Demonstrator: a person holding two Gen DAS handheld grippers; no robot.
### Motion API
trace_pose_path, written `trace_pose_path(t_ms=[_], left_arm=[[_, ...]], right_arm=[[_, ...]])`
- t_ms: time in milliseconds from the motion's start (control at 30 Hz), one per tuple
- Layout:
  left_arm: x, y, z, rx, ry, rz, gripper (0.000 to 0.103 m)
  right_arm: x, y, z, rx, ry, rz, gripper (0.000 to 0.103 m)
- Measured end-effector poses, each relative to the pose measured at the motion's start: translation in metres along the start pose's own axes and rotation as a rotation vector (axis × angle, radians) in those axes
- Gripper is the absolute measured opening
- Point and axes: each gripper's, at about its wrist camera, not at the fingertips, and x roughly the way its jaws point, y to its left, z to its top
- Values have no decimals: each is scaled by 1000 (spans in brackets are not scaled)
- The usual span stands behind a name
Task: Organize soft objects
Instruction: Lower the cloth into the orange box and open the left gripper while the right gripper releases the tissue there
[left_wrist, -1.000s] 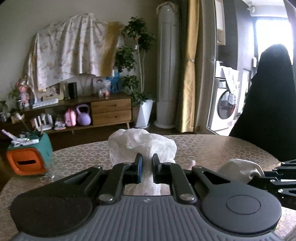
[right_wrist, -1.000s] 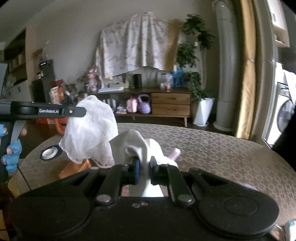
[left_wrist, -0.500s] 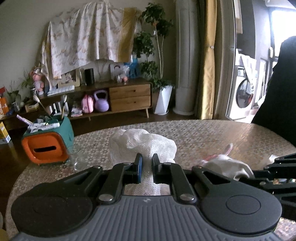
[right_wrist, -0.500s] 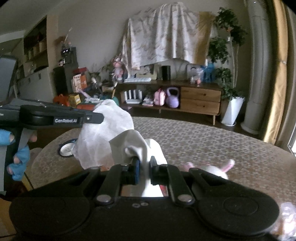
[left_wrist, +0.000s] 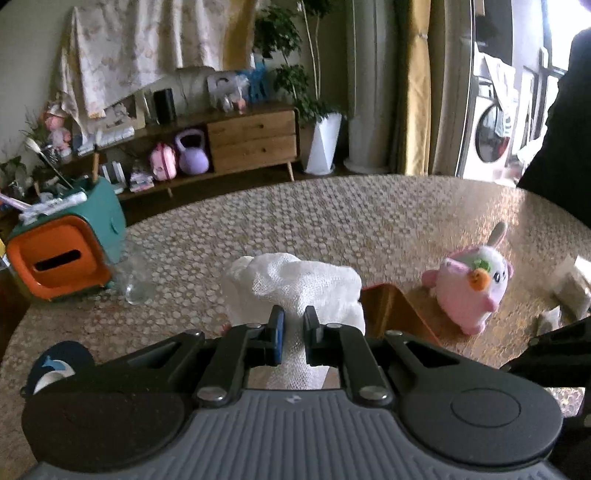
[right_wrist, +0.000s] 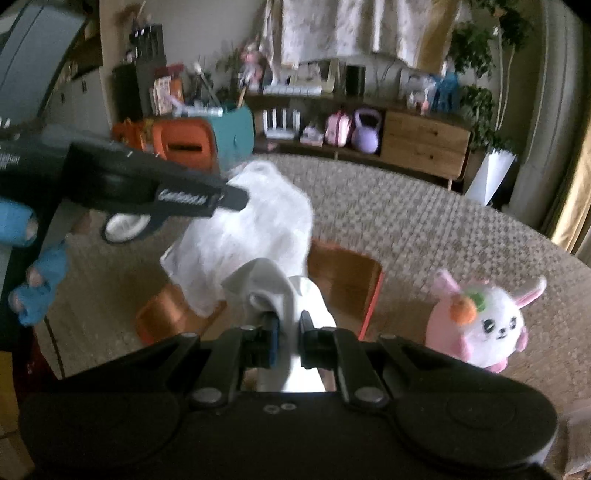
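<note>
Patterned surface (left_wrist: 332, 221) lies bare toward its curved far edge. One orange tray (right_wrist: 347, 280) sits centre, one plush rabbit (right_wrist: 484, 325) beside it. Left tool (left_wrist: 293, 326) pinches one mesh cloth (left_wrist: 303, 284) (above the tray); right tool (right_wrist: 288, 332) pinches one white cloth (right_wrist: 273, 284).

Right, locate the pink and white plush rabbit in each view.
Left wrist: pink and white plush rabbit on the table, right of centre.
Right wrist: lower right, upright on the table.
Shared landmark: the orange tray just left of it.
</note>
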Motion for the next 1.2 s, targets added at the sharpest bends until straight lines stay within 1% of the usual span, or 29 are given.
trace_pose_path(t_ms=[100,267,433,567,633,800,867,933,1067,1200], left_arm=[[15,-4,-4,19,35,-19,11],[37,-7,-15,16,126,-83,11],[51,-11,-23,26,185,-103,11],[59,-12,-27,21,210,-109,11],[61,-11,-28,4,221,-112,11],[64,-8,-32,-6,242,-106,11],[63,-8,-34,-12,246,-103,11],[62,-6,-33,-23,248,-103,11],[60,-6,-30,-43,243,-100,11],[55,-8,-28,-47,229,-100,12]], right_arm=[[11,2,-2,-20,34,-6,10],[25,5,-3,-45,72,5,10],[34,17,-5,-94,90,13,11],[40,22,-3,-123,100,20,13],[41,25,-3,-124,104,29,17],[44,28,-9,-118,130,60,22],[43,27,-10,-103,125,64,26],[43,24,-10,-79,123,79,33],[40,20,-11,-60,116,89,38],[32,17,-9,-36,96,96,45]])
